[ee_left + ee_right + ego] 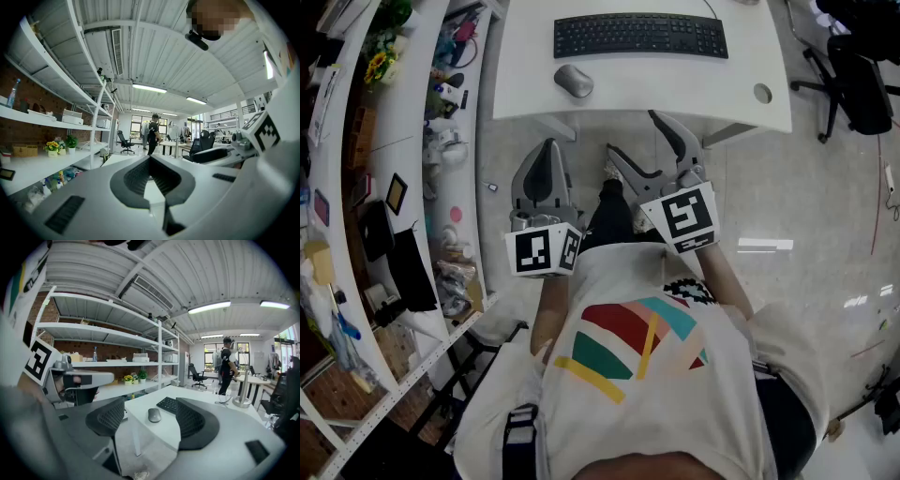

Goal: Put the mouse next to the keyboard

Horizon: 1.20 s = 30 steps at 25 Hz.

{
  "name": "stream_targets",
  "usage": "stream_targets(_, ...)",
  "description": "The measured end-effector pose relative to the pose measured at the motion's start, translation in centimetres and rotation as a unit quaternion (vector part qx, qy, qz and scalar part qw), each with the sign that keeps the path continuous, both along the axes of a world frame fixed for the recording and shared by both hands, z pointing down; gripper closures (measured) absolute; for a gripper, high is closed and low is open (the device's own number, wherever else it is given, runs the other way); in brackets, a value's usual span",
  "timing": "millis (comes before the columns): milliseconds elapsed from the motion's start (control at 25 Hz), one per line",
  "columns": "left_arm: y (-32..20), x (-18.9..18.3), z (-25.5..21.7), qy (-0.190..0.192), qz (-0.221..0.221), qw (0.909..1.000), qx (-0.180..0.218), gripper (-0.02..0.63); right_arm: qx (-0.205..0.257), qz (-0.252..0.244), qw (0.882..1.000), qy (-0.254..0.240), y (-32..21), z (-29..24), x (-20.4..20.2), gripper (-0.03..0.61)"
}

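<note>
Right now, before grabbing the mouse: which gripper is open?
The right gripper: its jaws stand wide apart, while those of the left gripper are together.

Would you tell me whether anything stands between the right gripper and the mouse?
Nothing visible does. The right gripper, fingers apart, hangs short of the desk; the mouse lies unobstructed near its edge.

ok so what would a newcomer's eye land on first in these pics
Probably the two grippers held close in front of the person, each with a black-and-white marker cube: the left gripper, jaws together, and the right gripper, jaws wide apart and empty. Beyond them a white desk carries a black keyboard, with a grey mouse just off its near left corner. Cluttered shelves run along the left.
</note>
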<state>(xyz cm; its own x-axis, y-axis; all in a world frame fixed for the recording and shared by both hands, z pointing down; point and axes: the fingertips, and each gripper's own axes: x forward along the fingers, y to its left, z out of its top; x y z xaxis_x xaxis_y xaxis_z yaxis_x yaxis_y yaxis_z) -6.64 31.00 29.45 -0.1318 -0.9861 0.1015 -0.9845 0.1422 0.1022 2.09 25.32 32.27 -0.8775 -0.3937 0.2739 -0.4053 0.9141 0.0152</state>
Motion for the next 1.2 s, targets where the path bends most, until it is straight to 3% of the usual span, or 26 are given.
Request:
stream_targets(80,-1.7,-1.3,0.7,-0.004,0.003,1.0,-0.003,0.571,-0.015,-0.015,1.0,0.013,-1.2,1.5,-2.2,0.242)
stream_targets(280,-6.1,-6.2,3.4,0.0,0.005,0.9998,-0.018,0.571,-0.039,-0.072,0.995,0.057,-3.4,5.9,-8.9,0.242)
stream_targets(400,-9.1,-9.1,5.6,0.013,0.007,0.999,-0.041,0.571,-0.085,-0.095,0.987,0.1,-4.7,9.1,-11.9,0.242)
stream_targets(520,-12.0,-11.3,6.9,0.012,0.008,0.9987,-0.049,0.571,-0.124,-0.082,0.98,0.134,-7.2,11.7,-14.0,0.242)
stream_targets(720,-14.6,-14.8,10.1,0.008,0.007,0.9961,-0.088,0.571,-0.125,-0.068,0.969,0.203,-11.4,15.5,-17.7,0.242)
stream_targets(1040,-16.5,-19.5,13.0,0.035,-0.011,0.9917,-0.123,0.571,-0.175,-0.047,0.953,0.243,-13.5,19.1,-21.0,0.242)
stream_targets(1200,-17.6,-21.8,13.8,0.034,-0.011,0.9909,-0.13,0.571,-0.162,-0.051,0.945,0.279,-13.7,20.9,-21.7,0.242)
